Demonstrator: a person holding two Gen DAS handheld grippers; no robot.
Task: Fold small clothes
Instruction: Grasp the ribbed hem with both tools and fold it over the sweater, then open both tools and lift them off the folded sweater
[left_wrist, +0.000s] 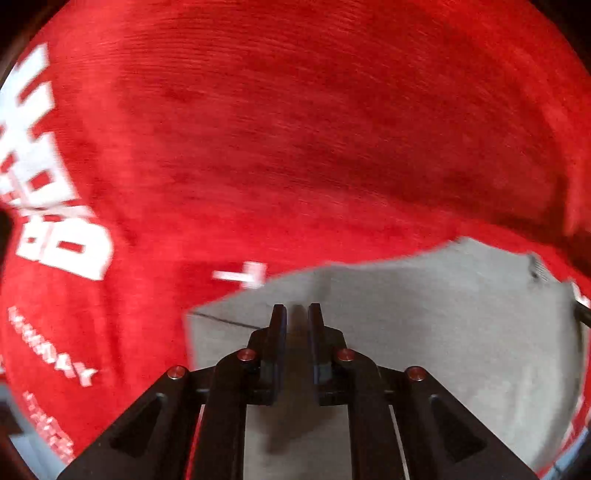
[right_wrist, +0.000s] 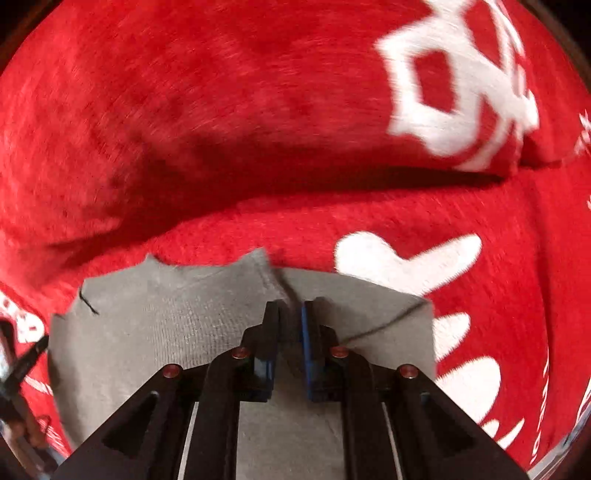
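garment (left_wrist: 424, 314) on cloth (left_wrist: 295, 129) | tongs (right_wrist: 291, 306) over garment

Both wrist cameras look steeply down along their own claw fingers, very close to the surface. Left view: left claw (left_wrist: 297, 314) over grey cloth (left_wrist: 443, 314) on red cloth (left_wrist: 295, 129). Right view: right claw (right_wrist: 291, 312), same grey-on-red patch shared.
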